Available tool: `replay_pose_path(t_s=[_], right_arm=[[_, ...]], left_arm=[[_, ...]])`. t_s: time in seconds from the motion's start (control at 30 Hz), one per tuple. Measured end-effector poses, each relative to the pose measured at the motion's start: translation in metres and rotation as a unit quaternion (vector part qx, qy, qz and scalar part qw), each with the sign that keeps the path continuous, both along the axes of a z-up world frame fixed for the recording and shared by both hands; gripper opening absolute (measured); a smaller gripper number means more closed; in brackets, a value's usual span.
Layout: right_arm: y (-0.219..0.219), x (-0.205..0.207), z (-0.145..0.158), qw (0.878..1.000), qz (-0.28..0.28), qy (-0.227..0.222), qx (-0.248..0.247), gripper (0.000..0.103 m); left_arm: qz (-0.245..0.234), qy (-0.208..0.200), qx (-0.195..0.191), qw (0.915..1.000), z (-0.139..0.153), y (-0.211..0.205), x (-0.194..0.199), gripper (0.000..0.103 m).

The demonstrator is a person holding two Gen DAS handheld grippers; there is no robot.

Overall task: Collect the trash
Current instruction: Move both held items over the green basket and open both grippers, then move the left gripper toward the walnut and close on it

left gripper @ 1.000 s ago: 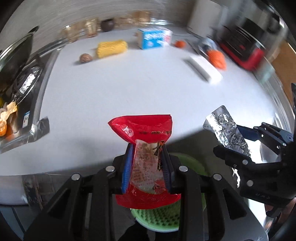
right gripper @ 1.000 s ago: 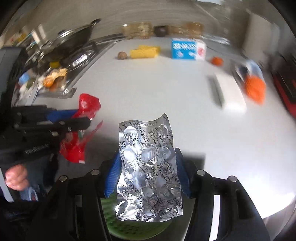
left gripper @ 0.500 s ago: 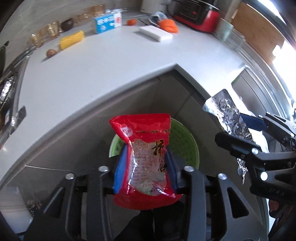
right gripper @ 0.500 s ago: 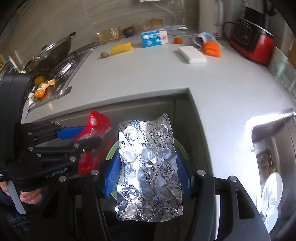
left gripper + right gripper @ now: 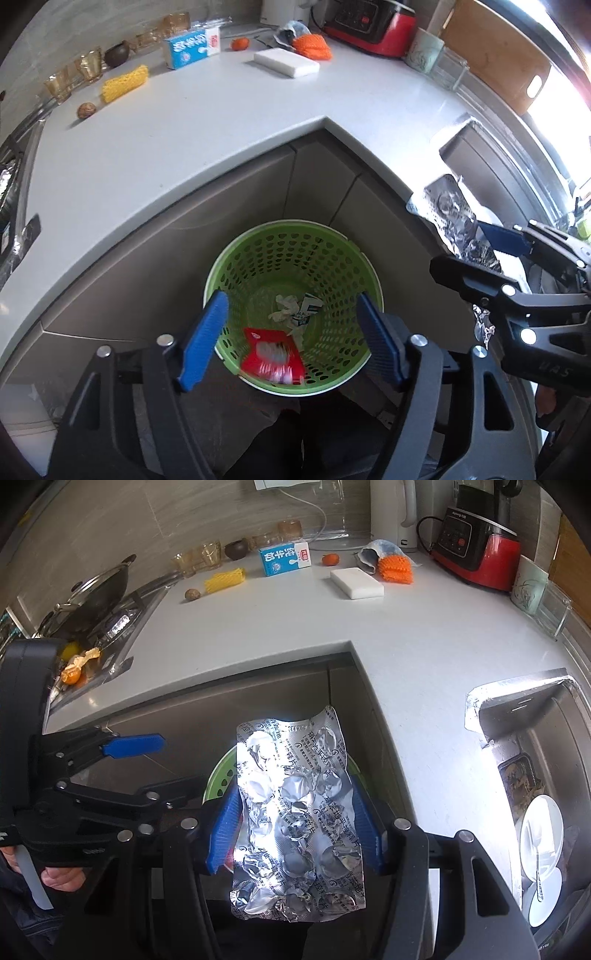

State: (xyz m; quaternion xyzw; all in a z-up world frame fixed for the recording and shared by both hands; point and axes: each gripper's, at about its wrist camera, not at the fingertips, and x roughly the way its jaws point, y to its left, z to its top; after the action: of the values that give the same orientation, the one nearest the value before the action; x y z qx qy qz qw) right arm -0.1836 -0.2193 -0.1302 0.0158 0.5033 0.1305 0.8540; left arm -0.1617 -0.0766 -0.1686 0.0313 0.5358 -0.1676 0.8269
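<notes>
Left claw empty over the bin; right claw gripping a foil blister sheet.

The left gripper (image 5: 291, 338) hangs above the green perforated bin (image 5: 258, 258) with its blue pads spread wide and nothing between them. A red snack wrapper (image 5: 272, 356), blurred, sits inside the bin beside crumpled paper scraps (image 5: 293, 310). The right gripper (image 5: 291, 829) is clamped on both edges of a crinkled silver blister pack (image 5: 295, 816), held upright just above the bin's rim. The bin stands on the floor in the inner corner of the grey countertop (image 5: 184, 122). On the counter lie a milk carton (image 5: 284, 559), yellow foam netting (image 5: 224, 579) and a white sponge block (image 5: 356, 583).
</notes>
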Motion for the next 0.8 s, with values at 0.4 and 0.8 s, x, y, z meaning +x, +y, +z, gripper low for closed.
replay_pose_path(t_s=[0.4, 0.8], right_arm=[[0.038, 0.002, -0.023, 0.999, 0.037, 0.011, -0.036, 0.059], [0.073, 0.004, -0.017, 0.995, 0.065, -0.011, -0.081, 0.096]], left_arm=[[0.098, -0.038, 0.013, 0.9944, 0.034, 0.083, -0.016, 0.088], [0.156, -0.031, 0.006, 0.9872, 0.041, 0.120, -0.030, 0.089]])
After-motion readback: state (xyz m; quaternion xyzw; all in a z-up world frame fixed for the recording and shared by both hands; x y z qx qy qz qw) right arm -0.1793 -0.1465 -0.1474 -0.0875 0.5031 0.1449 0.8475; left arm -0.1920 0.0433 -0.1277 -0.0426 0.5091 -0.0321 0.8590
